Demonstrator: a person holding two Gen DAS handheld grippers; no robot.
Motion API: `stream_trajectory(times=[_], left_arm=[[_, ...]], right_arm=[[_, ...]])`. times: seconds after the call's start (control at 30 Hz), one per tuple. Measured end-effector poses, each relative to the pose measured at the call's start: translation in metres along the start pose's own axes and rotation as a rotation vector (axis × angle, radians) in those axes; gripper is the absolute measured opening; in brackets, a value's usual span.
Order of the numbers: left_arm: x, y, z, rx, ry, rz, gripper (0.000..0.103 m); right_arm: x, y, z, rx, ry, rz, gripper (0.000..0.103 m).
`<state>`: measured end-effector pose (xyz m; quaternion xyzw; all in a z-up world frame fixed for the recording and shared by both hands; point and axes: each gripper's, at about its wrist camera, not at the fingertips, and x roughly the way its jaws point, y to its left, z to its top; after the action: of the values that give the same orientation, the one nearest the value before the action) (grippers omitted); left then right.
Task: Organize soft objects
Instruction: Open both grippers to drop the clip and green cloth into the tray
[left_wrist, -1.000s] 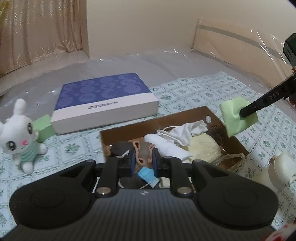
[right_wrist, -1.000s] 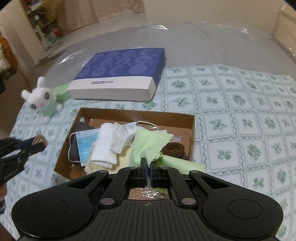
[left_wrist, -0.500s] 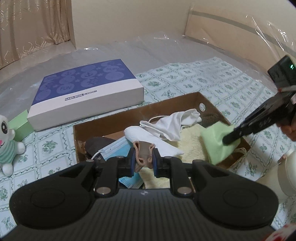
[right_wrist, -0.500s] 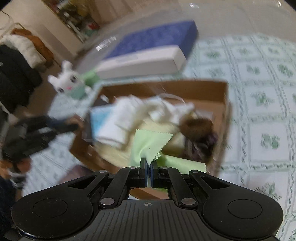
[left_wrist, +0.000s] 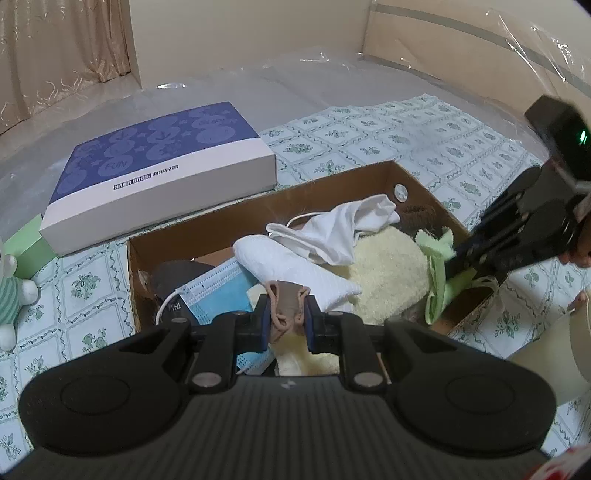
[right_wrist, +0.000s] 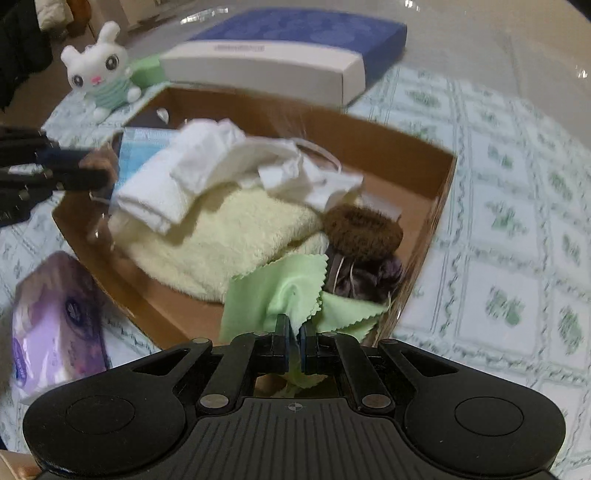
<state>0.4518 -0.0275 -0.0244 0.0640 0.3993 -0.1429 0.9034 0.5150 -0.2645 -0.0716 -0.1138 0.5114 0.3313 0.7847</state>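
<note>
Two grippers over the cardboard box (left_wrist: 424, 177), tan mask (left_wrist: 286, 301) clamped upright by left gripper (left_wrist: 286, 319), green cloth (right_wrist: 291, 291) hanging downward between right gripper's (right_wrist: 294, 338) slightly parted, opening jaws.

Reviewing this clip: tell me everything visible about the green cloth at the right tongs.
The green cloth is a thin, pale-green square with pinked zigzag edges, like a lens wipe. It is crumpled and folded over itself, lying at the near corner of the cardboard box, draped against the yellow towel and beside the dark scrunchies. One fold runs up between the right tongs, whose jaws are opening around it. In the left view it hangs over the box's edge.
</note>
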Motion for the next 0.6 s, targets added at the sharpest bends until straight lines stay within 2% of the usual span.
stream_trajectory(times=[0.03, 0.07, 0.13, 0.27, 0.3, 0.33, 0.4, 0.6], left_arm=[[0.0, 0.0, -0.001, 0.002, 0.001, -0.004, 0.017], [0.001, -0.001, -0.001, 0.004, 0.002, -0.005, 0.017], [0.002, -0.002, -0.002, 0.009, 0.005, -0.01, 0.017], [0.008, -0.01, -0.001, 0.017, 0.016, -0.032, 0.022], [0.011, -0.012, -0.001, 0.018, 0.02, -0.042, 0.027], [0.013, -0.014, -0.001, 0.02, 0.024, -0.047, 0.035], [0.018, -0.018, -0.002, 0.027, 0.033, -0.036, 0.042], [0.026, -0.018, -0.005, 0.03, 0.064, -0.02, 0.048]], right_arm=[[-0.004, -0.003, 0.0, 0.017, -0.018, 0.018, 0.02], [-0.009, -0.005, 0.001, 0.038, -0.035, 0.036, 0.04], [-0.019, -0.011, 0.002, 0.086, -0.072, 0.057, 0.056], [-0.033, -0.017, 0.006, 0.163, -0.135, 0.085, 0.057], [-0.036, -0.018, 0.007, 0.176, -0.145, 0.087, 0.057], [-0.037, -0.018, 0.007, 0.179, -0.15, 0.086, 0.057], [-0.041, -0.017, 0.008, 0.178, -0.156, 0.087, 0.057], [-0.042, -0.013, 0.004, 0.164, -0.149, 0.092, 0.057]])
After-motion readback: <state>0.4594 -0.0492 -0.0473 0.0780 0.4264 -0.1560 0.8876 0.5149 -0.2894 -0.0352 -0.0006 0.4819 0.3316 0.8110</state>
